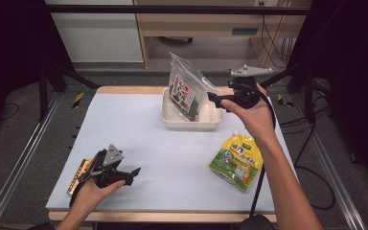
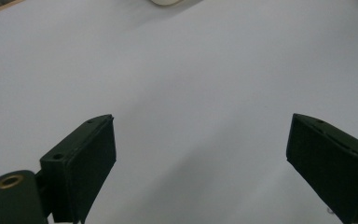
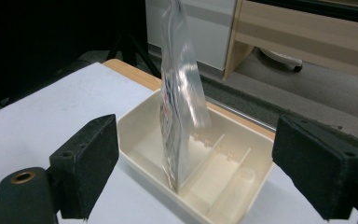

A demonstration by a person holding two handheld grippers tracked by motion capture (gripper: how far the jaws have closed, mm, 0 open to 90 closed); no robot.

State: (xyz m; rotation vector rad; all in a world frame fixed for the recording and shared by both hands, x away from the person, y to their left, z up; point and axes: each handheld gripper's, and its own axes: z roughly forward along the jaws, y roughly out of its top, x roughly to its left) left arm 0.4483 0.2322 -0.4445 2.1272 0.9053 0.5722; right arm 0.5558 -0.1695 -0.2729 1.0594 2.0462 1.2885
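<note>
The clear bag (image 1: 186, 88) is already standing in the white tray (image 1: 172, 117) at twelve o'clock, both the right gripper (image 1: 214, 99) and the left gripper (image 1: 135, 171) are spreading empty, and the yellow pouch (image 1: 235, 161) is waiting at four o'clock on the table (image 1: 172, 158).

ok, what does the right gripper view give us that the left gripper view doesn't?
Right gripper view: the cream tray's inside with its dividers, a clear bag standing upright in it, plus the wooden furniture and floor behind the table. The right tool is open, facing the tray.

Left gripper view: the left tool open over bare table, with a sliver of a cream rim at the top edge, probably the tray.

Both: the pale table surface and an open, empty pair of black jaws.
</note>
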